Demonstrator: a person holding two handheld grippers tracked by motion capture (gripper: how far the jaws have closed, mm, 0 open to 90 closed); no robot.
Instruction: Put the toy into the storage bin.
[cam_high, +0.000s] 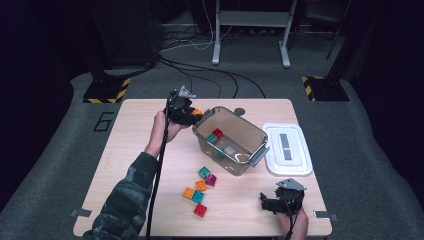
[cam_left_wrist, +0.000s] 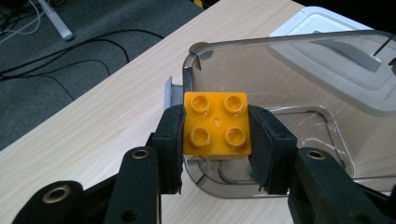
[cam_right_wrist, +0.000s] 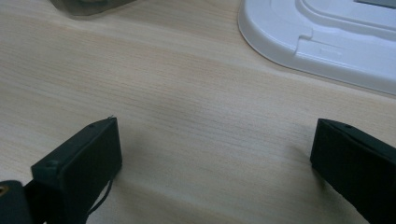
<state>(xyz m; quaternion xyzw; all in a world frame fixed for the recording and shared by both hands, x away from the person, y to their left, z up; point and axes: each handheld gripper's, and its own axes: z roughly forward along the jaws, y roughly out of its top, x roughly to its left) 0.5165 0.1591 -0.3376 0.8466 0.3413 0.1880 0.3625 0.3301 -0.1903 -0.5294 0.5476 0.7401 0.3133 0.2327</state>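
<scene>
Left gripper pinching orange brick; bin floor partly hidden; right gripper spread.

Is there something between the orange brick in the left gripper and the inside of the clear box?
Nothing visible blocks it. The left gripper holds the orange brick at the near rim of the clear box, which is open on top. Its white lid lies aside on the table.

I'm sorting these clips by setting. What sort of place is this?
Probably a lab or recording studio: a lone wooden table on grey carpet, loose cables across the floor, hazard-striped stand bases, dark surroundings.
</scene>
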